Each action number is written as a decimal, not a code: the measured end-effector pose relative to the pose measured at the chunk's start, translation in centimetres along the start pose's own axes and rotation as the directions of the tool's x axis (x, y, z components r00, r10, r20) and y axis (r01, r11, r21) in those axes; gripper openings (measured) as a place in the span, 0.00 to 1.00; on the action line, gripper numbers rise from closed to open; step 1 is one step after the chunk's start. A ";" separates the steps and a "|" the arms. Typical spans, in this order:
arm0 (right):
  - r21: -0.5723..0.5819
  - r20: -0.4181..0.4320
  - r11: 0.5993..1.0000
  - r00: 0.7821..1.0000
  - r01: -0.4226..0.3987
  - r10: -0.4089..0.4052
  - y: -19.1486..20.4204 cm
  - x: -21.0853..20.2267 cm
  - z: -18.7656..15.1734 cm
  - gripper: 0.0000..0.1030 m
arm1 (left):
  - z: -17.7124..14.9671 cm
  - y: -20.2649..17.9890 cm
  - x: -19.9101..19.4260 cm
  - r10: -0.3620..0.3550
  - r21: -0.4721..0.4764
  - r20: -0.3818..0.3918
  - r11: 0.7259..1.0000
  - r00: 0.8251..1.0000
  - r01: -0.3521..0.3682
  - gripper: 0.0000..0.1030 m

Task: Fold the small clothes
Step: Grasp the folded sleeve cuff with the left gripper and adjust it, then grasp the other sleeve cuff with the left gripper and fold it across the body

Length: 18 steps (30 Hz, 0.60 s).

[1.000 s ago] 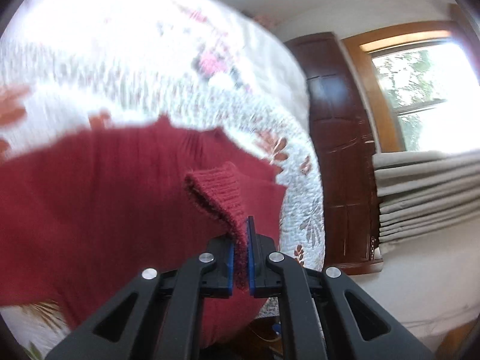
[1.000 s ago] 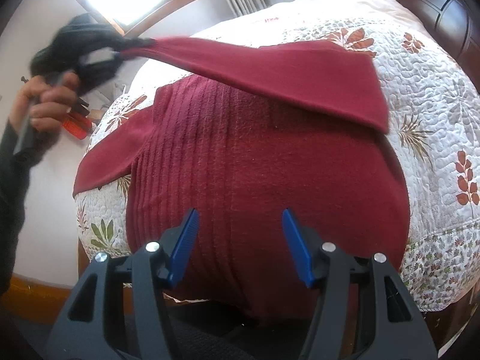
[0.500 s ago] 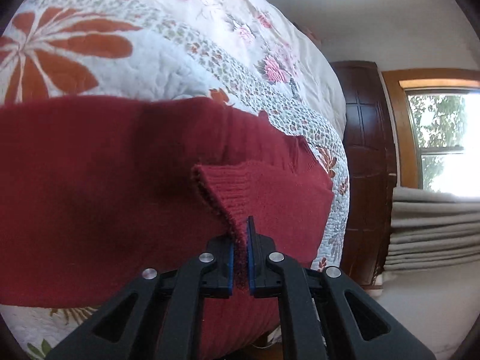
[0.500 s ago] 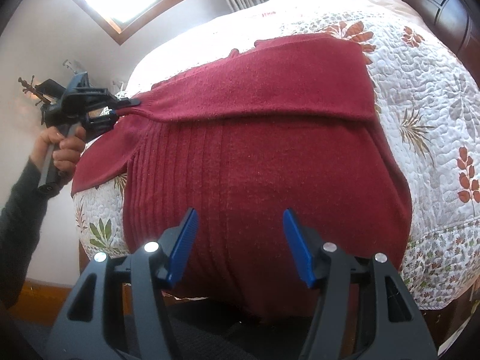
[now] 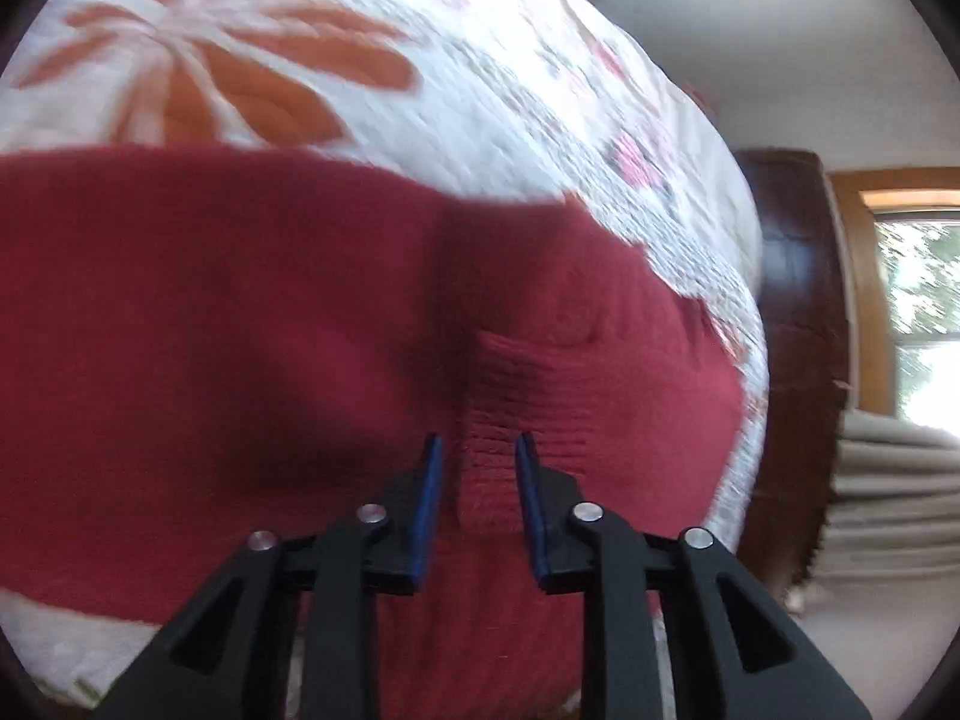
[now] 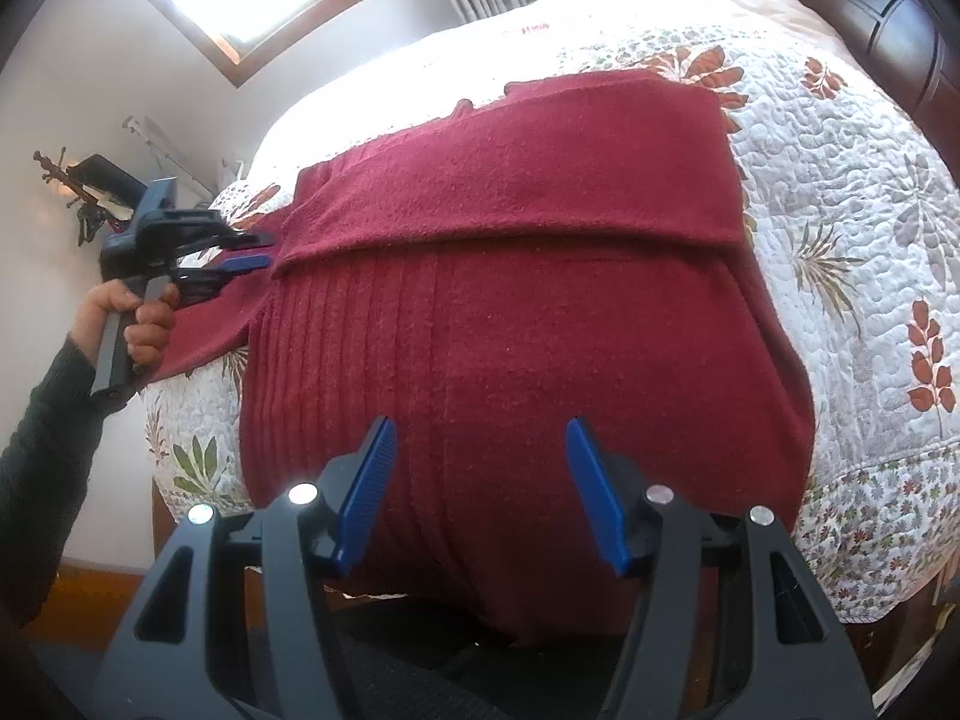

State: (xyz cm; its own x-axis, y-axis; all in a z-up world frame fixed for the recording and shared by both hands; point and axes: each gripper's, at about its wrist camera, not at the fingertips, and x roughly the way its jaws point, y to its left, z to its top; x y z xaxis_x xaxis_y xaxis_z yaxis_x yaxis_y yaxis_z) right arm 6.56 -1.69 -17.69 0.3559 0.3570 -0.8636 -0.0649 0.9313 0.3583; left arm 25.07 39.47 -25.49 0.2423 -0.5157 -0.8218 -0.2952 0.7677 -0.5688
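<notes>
One sleeve lies across the dark red knitted sweater (image 6: 510, 330) – both hand-held grippers, left (image 5: 477, 468) and right (image 6: 480, 468), spread, empty (more folds remain).

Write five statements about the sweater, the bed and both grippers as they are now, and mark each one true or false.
1. The left gripper is open, with the ribbed cuff between its fingers. True.
2. The right gripper is clamped on the hem. False: it is open and holds nothing.
3. A sleeve lies folded across the dark red sweater. True.
4. The sweater lies on a bare wooden table. False: it lies on a bed with a floral quilt.
5. A hand holds the left gripper's handle. True.
</notes>
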 end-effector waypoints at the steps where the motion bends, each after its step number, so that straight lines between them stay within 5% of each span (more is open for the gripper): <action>1: 0.004 0.001 1.000 1.000 -0.002 0.002 0.0 -0.1 0.0 0.58 | -0.3 -0.4 -1.0 0.006 0.020 0.037 1.000 0.999 -0.007 0.28; 4: 0.009 -0.008 1.000 1.000 -0.008 0.008 0.0 0.2 0.0 0.59 | -1.2 -2.2 -1.9 -0.064 0.068 0.066 0.996 0.996 0.060 0.51; 11: -0.060 -0.002 0.998 1.000 -0.015 0.015 1.6 -0.5 0.3 0.61 | -1.6 -1.3 3.3 -0.112 -0.006 -0.003 0.994 0.994 0.111 0.51; 16: -0.062 0.015 0.998 1.000 -0.022 0.023 1.5 -1.1 0.4 0.62 | -2.3 0.2 -0.3 -0.133 -0.030 0.070 0.990 0.989 0.135 0.57; 18: -0.065 0.020 0.997 0.999 -0.032 0.033 1.5 -1.2 0.6 0.63 | -3.1 1.6 -2.5 -0.158 -0.066 0.129 0.984 0.979 0.168 0.68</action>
State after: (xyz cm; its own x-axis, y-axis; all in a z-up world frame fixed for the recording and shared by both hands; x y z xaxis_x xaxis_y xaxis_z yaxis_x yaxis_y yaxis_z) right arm 6.63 -0.81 -15.89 0.3720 0.3862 -0.8441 -0.1364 0.9222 0.3618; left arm 21.10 40.76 -24.43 0.4028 -0.5775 -0.7101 -0.3108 0.6434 -0.6996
